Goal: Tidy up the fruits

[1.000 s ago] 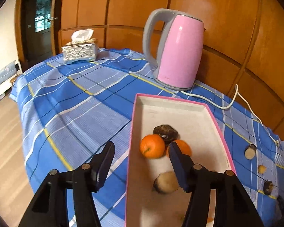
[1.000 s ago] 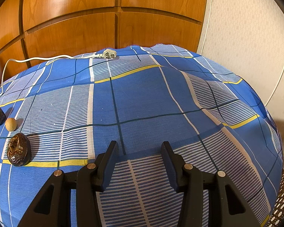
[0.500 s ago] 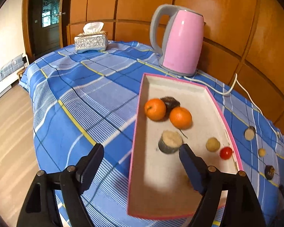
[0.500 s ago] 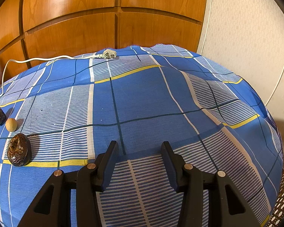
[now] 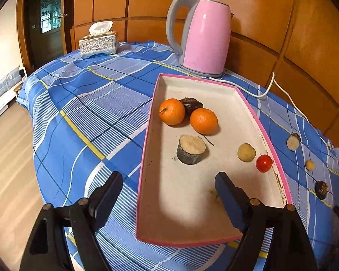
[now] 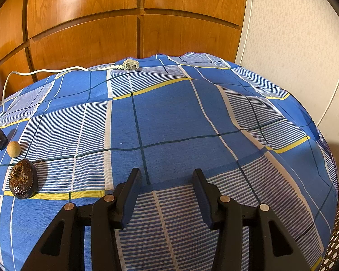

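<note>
A pink-rimmed tray [image 5: 147, 149] lies on the blue checked cloth. It holds two oranges [image 5: 171, 111] [image 5: 203, 120], a dark fruit [image 5: 191, 105], a grey cut stub [image 5: 191, 149], a pale round fruit [image 5: 246, 152] and a small red fruit [image 5: 264, 163]. My left gripper [image 5: 168, 178] hovers over the tray's near end. Its jaws are opening and nothing is between them. To the right of the tray, a cut piece [image 5: 293, 141], a pale ball [image 5: 309, 165] and a dark fruit [image 5: 321, 189] lie on the cloth. My right gripper [image 6: 166, 172] stands open over bare cloth, with a dark wrinkled fruit [image 6: 22, 179] to its left.
A pink kettle [image 5: 203, 38] stands behind the tray, and its white cord [image 5: 271, 88] runs to a plug [image 6: 130, 65]. A tissue box [image 5: 98, 44] sits at the far left. The table's edge drops to wooden floor on the left. Wood panelling backs the table.
The left gripper has drawn back from the tray and its jaws have spread wider. The cut stub that was close to its right finger now lies free in the tray. The right view is unchanged.
</note>
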A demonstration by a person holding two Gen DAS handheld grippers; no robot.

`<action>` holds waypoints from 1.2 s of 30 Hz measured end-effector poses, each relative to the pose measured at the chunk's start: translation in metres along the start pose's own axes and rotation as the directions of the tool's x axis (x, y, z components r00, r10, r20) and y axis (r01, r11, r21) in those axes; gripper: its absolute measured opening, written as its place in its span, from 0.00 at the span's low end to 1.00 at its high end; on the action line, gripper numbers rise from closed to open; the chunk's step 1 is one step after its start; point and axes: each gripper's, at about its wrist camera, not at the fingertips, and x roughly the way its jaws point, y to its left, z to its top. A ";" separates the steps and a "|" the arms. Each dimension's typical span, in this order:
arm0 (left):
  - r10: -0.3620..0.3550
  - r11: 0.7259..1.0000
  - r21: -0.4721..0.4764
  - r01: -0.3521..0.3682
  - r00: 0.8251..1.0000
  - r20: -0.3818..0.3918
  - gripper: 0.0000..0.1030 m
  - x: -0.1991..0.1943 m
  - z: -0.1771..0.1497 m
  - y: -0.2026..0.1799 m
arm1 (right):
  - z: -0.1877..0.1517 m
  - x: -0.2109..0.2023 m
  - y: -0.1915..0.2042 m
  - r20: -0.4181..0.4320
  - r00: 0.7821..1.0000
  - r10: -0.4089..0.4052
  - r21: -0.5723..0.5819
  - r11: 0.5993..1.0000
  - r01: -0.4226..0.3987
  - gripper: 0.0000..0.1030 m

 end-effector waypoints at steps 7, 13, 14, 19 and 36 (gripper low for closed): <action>-0.005 1.000 -0.008 0.005 1.000 -0.020 0.83 0.004 -0.004 0.002 | 0.000 0.000 0.000 0.000 1.000 -0.001 0.000 1.000 0.001 0.47; -0.014 1.000 -0.017 0.014 0.999 -0.029 0.83 0.005 -0.005 0.004 | 0.000 0.000 0.000 -0.001 1.000 -0.004 -0.003 1.000 0.004 0.47; -0.016 1.000 -0.017 0.015 0.999 -0.028 0.83 0.005 -0.005 0.004 | 0.000 0.000 0.001 -0.002 1.000 -0.005 -0.004 1.000 0.005 0.47; -0.018 1.000 -0.018 0.018 0.999 -0.029 0.83 0.005 -0.005 0.004 | 0.000 0.000 0.002 -0.006 1.000 -0.008 -0.007 1.000 0.008 0.47; -0.032 0.999 -0.037 0.031 0.999 -0.034 0.83 0.001 -0.005 0.010 | 0.012 -0.004 0.002 -0.114 0.988 0.107 0.012 0.994 -0.106 0.48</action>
